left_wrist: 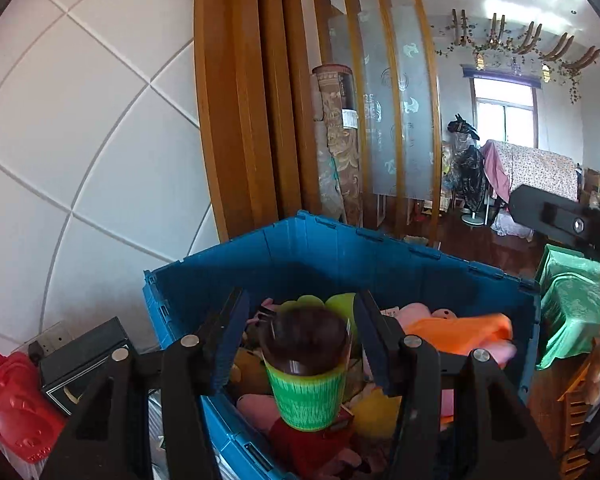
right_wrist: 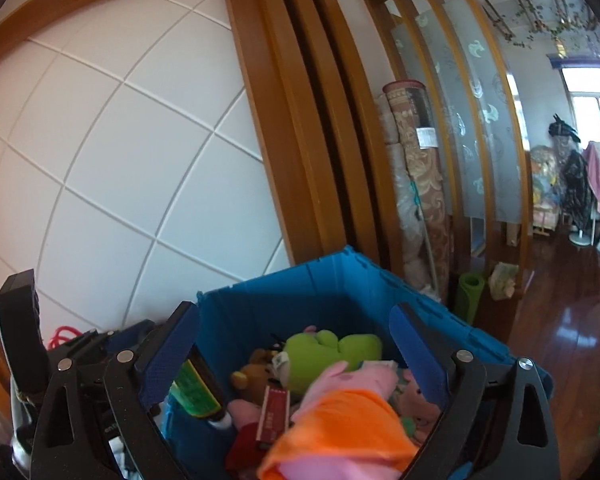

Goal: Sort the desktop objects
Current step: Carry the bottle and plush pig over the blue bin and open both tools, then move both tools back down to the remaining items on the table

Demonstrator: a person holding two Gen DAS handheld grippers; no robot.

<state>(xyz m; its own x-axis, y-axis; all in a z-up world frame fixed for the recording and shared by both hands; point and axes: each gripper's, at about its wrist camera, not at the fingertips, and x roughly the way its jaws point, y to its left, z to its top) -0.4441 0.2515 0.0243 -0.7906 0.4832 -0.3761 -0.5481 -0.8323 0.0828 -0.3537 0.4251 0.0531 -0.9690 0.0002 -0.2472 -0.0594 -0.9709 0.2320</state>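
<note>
Left wrist view: I have the left gripper (left_wrist: 301,344) positioned above the blue crate (left_wrist: 399,276). A green flowerpot toy (left_wrist: 305,376) with a dark brown top sits between the two blue pads. Whether both pads press its sides, I cannot tell; it appears to be carried rather than resting, so I judge it clamped. I judge the step in hand to be depositing this item in the crate. The next move calls for lowering it toward the contents and spreading the fingers. An orange cloth (left_wrist: 459,332) and plush toys fill the crate below, so free room is limited. A red plastic item (left_wrist: 8,404) and a dark box (left_wrist: 88,364) stand outside the crate's left wall. The right gripper's finger (left_wrist: 555,216) shows at the right edge.

Right wrist view: I see the right gripper (right_wrist: 296,344) spread wide and holding nothing, hovering over the same crate (right_wrist: 379,280). A green plush (right_wrist: 319,354) and a pink plush (right_wrist: 359,380) lie beneath it. The flowerpot toy (right_wrist: 194,388) appears at the lower left, just beside the crate wall.
</note>
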